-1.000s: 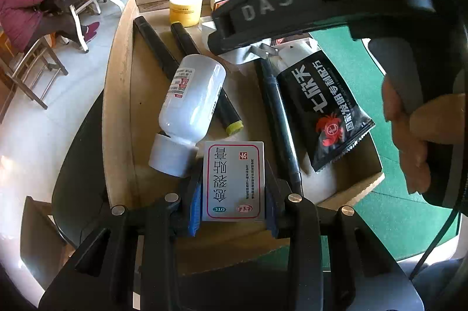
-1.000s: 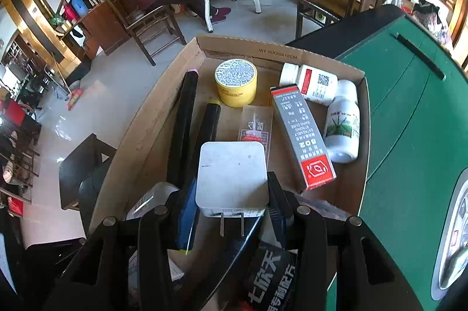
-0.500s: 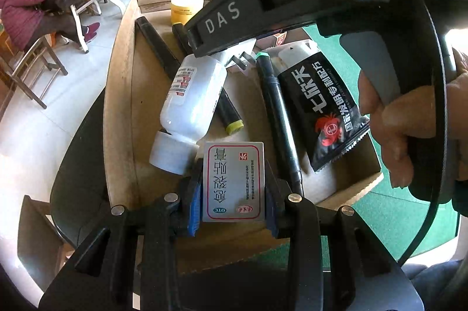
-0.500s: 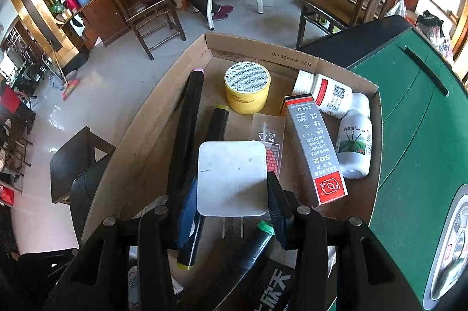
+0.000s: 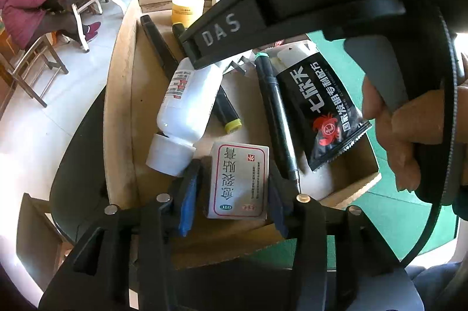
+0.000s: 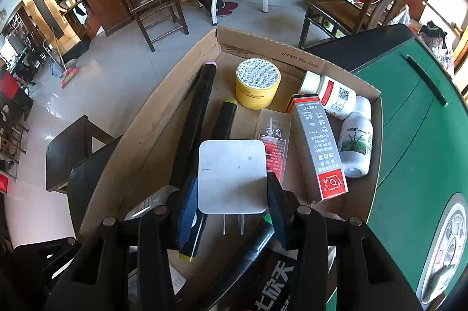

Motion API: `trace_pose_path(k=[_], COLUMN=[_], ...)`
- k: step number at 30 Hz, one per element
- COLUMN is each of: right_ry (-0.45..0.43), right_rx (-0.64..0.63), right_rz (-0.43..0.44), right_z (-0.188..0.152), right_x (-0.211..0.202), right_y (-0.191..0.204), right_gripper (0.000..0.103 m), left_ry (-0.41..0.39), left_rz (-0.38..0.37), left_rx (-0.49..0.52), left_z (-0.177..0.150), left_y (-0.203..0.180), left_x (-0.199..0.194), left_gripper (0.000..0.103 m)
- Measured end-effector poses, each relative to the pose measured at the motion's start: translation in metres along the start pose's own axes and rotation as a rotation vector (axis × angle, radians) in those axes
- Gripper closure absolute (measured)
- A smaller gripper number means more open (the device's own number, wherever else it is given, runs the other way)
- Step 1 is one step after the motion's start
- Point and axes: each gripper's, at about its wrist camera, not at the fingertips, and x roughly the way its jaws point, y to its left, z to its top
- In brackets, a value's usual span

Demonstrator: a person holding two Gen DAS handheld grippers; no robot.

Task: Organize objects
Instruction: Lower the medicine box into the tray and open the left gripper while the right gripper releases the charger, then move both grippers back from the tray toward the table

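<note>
- Left gripper (image 5: pixel 232 188): angled steeply down over the box (image 5: pixel 120 94); jaws just opening, medicine carton (image 5: pixel 237 181) loose between them, long axis pointing away.
- Right gripper (image 6: pixel 232 200): angled down, clamping the charger (image 6: pixel 232 176), prongs toward camera.

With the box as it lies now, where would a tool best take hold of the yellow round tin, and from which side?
Grip the yellow round tin across its curved side wall, coming straight down from above. It stands upright with its flat printed lid up, and the cardboard box wall sits close behind it, so a level approach from behind looks blocked.
</note>
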Motion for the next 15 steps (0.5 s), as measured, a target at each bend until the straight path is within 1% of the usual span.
trace_pose_path(k=[5, 8, 9, 15], right_ry=[-0.022, -0.03, -0.033, -0.067], right_rx=[0.01, 0.022, 0.024, 0.071], right_rz=[0.0, 0.0, 0.003, 0.011], right_z=[-0.002, -0.004, -0.005, -0.013], right_x=[-0.01, -0.016, -0.018, -0.037], right_y=[-0.004, -0.005, -0.006, -0.014], right_gripper=[0.055, 0.055, 0.055, 0.052], left_ry=[-0.017, -0.019, -0.023, -0.043], left_rz=[0.001, -0.004, -0.004, -0.005], left_rx=[0.005, 0.001, -0.001, -0.005], left_z=[0.002, 0.003, 0.004, 0.005], left_y=[-0.001, -0.002, -0.003, -0.005], left_x=[-0.005, -0.006, -0.008, -0.018], left_gripper=[0.056, 0.046, 0.045, 0.044])
